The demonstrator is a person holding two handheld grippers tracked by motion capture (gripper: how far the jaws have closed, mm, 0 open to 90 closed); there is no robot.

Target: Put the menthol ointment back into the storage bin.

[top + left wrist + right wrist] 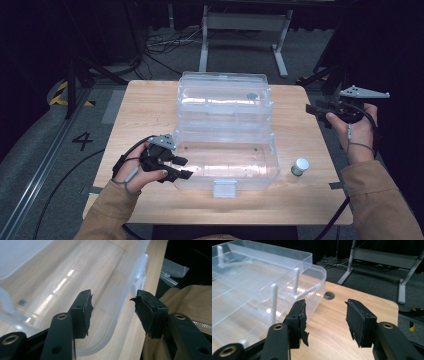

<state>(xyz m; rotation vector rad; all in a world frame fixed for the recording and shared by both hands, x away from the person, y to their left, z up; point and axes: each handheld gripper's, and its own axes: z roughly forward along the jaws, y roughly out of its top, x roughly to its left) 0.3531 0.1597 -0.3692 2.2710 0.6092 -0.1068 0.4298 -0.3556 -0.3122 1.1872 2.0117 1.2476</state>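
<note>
At the near left corner of the table, the left gripper rests with its jaws spread wide and holding nothing, the tips right at the left end wall of the clear plastic box; its own view shows the box's rounded corner rim passing between the two jaws, so a grip on that wall looks prepared but not closed. The box already lies open, its base nearest the person with a latch tab at the front edge, and the base appears empty. To the right of the base, a small white-capped bottle stands on the wood, apart from the box; putting it inside seems the step left to do. Farther back, the lid lies flat behind the base. Beyond the table's right edge, the right gripper hovers with jaws wide and empty, well apart from the bottle.
</note>
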